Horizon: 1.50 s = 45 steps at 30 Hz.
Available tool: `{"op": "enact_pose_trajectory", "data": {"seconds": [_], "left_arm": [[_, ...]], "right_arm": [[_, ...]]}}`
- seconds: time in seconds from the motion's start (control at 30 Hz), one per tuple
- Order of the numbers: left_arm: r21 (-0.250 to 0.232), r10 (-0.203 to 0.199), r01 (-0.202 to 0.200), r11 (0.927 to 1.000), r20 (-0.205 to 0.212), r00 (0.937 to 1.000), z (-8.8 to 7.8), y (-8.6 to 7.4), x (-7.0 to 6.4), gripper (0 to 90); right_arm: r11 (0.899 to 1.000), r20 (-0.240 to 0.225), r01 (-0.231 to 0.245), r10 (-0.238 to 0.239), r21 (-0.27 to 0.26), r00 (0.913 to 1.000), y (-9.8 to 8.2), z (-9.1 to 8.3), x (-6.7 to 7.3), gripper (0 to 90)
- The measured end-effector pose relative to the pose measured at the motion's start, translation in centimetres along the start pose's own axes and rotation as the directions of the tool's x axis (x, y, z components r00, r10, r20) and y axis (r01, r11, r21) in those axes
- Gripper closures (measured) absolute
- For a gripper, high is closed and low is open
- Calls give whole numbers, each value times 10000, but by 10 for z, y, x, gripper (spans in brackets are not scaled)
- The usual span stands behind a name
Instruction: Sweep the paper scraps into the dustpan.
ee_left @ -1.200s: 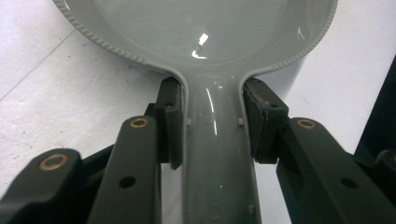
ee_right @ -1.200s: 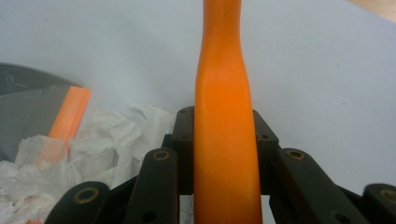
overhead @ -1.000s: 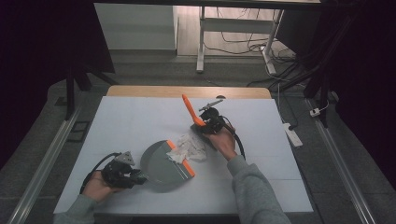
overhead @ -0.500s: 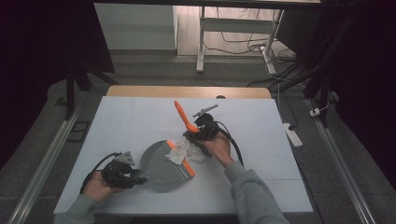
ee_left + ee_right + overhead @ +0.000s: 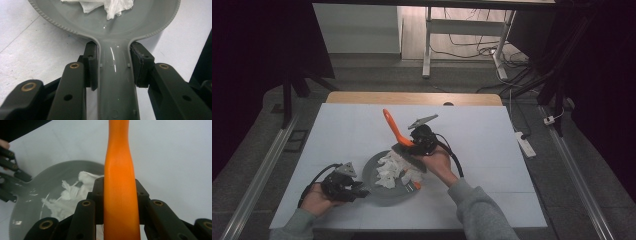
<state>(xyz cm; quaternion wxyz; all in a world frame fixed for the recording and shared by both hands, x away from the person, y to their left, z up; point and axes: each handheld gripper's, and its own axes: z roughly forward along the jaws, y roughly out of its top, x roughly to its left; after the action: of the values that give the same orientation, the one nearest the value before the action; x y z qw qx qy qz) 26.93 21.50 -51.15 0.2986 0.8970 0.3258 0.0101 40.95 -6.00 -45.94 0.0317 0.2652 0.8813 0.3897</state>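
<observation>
A: Start at the right gripper [image 5: 412, 144]. How is it set?

B: Its jaws are clamped on the orange handle [image 5: 119, 187] of a spatula [image 5: 398, 137]. The handle rises up and away toward the far left, while the grey blade slopes down over the pan. The right hand [image 5: 438, 162] sits behind the gripper, forearm coming in from the near right, wrist bent toward the pan.

A: And the left gripper [image 5: 357, 190]?

B: Low on the surface [image 5: 492, 150] at the near left, lying level, its jaws pressed on both sides of the grey pan's handle [image 5: 115, 82]. The left hand [image 5: 318, 196] wraps it from behind.

A: Where is the pan itself?

B: The pan [image 5: 374, 192] rests on the white surface between the two hands, with crumpled white paper [image 5: 391, 167] piled inside. The spatula's blade is above that paper; I cannot tell whether it touches it.
</observation>
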Motion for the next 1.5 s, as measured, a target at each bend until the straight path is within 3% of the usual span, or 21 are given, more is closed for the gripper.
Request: {"op": "enact_pose_trajectory", "data": {"seconds": [0.17,0.3,0.53,0.83,1.07,1.3,1.4,1.5], "left_arm": [[4,-8,8,10000,2,10000,0,0,0,620],[23,24,-24,10000,-3,10000,0,0,0,620],[33,39,-39,10000,10,10000,0,0,0,620],[42,48,-48,10000,3,10000,0,0,0,620],[47,31,-31,10000,18,10000,0,0,0,620],[69,29,-29,10000,7,10000,1,0,0,620],[55,37,-37,10000,3,10000,0,0,0,620],[65,59,-59,10000,11,10000,0,0,0,620]], "right_arm": [[9996,794,-160,179,-242,9967,0,-15,-18,703],[9994,1378,-353,349,2,9898,-5,-13,-32,703],[9982,1537,-392,317,462,9876,-11,6,-42,703],[9962,1096,-83,-13,872,9940,-8,30,-25,704],[9919,497,532,-592,1150,9970,-6,43,2,704],[9902,-365,969,-937,1009,9949,-1,38,28,703],[9908,-350,1181,-1160,663,9926,3,30,34,703],[9933,-19,1109,-1109,337,9938,7,19,29,703]]}}
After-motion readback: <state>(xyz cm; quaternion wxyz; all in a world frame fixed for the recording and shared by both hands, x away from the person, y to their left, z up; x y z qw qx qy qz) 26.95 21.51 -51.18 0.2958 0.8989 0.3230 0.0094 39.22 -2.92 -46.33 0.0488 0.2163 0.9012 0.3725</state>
